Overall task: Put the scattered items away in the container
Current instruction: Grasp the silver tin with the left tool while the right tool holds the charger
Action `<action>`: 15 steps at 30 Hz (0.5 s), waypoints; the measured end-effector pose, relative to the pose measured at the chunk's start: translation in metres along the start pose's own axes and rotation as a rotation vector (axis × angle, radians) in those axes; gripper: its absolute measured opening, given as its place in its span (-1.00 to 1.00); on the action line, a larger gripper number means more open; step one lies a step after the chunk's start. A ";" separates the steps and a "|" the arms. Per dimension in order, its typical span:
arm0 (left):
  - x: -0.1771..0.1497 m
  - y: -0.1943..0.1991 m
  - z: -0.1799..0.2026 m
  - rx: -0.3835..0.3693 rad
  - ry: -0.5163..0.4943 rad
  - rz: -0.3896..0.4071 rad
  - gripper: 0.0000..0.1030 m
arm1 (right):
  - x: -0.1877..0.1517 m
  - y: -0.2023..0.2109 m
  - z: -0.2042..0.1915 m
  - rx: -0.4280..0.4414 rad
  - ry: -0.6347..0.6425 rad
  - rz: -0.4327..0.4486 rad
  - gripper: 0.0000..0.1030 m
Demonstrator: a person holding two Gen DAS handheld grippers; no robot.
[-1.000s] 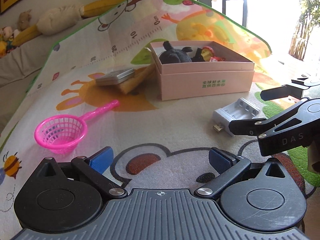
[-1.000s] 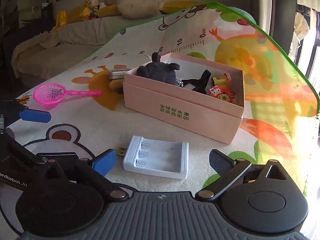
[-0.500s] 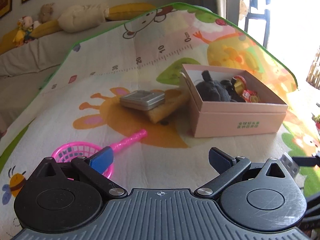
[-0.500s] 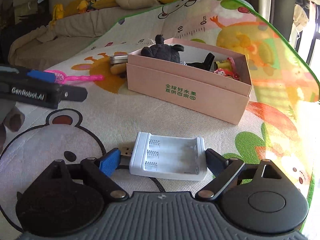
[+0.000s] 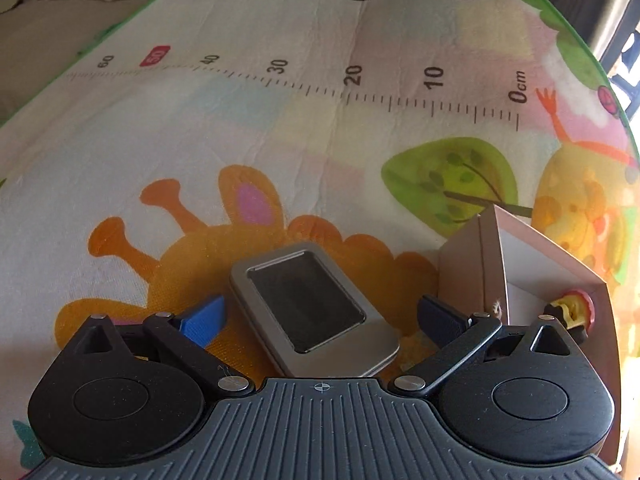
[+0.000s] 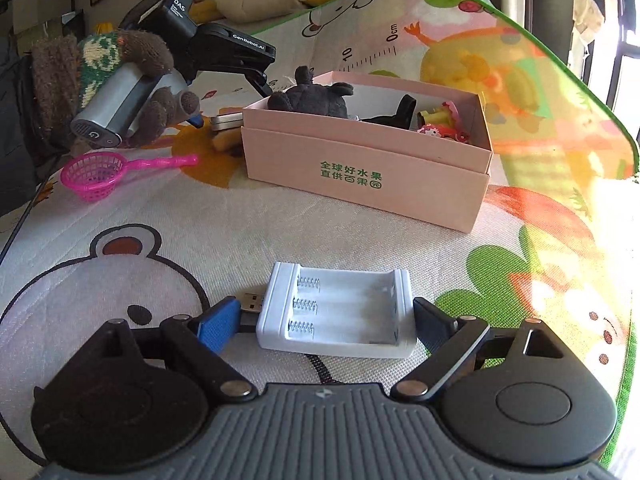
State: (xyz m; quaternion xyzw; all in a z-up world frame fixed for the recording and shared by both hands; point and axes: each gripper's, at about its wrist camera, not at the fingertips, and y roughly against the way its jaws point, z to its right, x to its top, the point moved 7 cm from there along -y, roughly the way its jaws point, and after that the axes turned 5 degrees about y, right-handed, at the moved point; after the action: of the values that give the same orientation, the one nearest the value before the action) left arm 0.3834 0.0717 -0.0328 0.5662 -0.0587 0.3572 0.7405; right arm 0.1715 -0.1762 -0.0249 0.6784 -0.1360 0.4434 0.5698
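A white battery charger [image 6: 340, 316] with a USB plug lies on the play mat close in front. My right gripper [image 6: 326, 328] is shut on it lengthwise, the blue pad against the plug and the other pad on the far end. A silver window tin [image 5: 308, 304] lies left of the pink box [image 5: 460, 272]. My left gripper [image 5: 322, 318] straddles the tin, open, with gaps on both sides. In the right wrist view, a gloved hand [image 6: 100, 64] holds the left gripper [image 6: 230, 104] over the tin [image 6: 226, 120]. The pink box [image 6: 360, 176] holds a black plush [image 6: 308, 98] and small toys.
A pink toy strainer [image 6: 94, 174] lies on the mat left of the box. A tan object [image 6: 224, 142] sits under the tin. The mat's green edge [image 6: 600, 108] runs along the right, with a sofa and soft toys behind.
My left gripper has swung from the mat's front near the strainer to over the tin beside the box. My right gripper has narrowed its jaws onto the charger.
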 end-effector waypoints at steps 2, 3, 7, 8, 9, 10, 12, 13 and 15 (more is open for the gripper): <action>-0.002 -0.001 -0.001 0.004 -0.010 0.003 0.97 | 0.000 0.000 0.000 0.004 -0.004 0.001 0.77; -0.003 0.001 -0.001 0.020 -0.029 0.007 0.90 | 0.000 0.000 0.001 0.006 -0.006 0.001 0.78; -0.011 0.016 -0.006 0.034 -0.098 0.034 0.49 | 0.001 0.000 0.001 0.009 -0.011 0.003 0.78; -0.015 0.022 -0.009 0.032 -0.110 0.039 0.46 | 0.001 0.000 0.001 0.007 -0.013 0.005 0.78; -0.019 0.029 -0.012 0.032 -0.127 0.048 0.44 | 0.001 0.001 0.003 0.003 -0.019 0.006 0.78; -0.024 0.037 -0.014 0.032 -0.146 0.061 0.40 | 0.000 0.001 0.004 0.001 -0.029 0.009 0.78; -0.036 0.054 -0.018 0.012 -0.163 0.083 0.38 | 0.000 0.002 0.007 0.001 -0.046 0.012 0.78; -0.045 0.063 -0.020 -0.007 -0.162 0.087 0.38 | 0.000 0.002 0.008 0.003 -0.050 0.013 0.78; -0.068 0.082 -0.021 -0.058 -0.174 0.087 0.38 | 0.000 0.002 0.007 0.002 -0.046 0.011 0.78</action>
State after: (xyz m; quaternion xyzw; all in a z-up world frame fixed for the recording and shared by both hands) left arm 0.2782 0.0676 -0.0085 0.5705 -0.1576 0.3364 0.7325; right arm 0.1732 -0.1833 -0.0234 0.6881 -0.1521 0.4310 0.5636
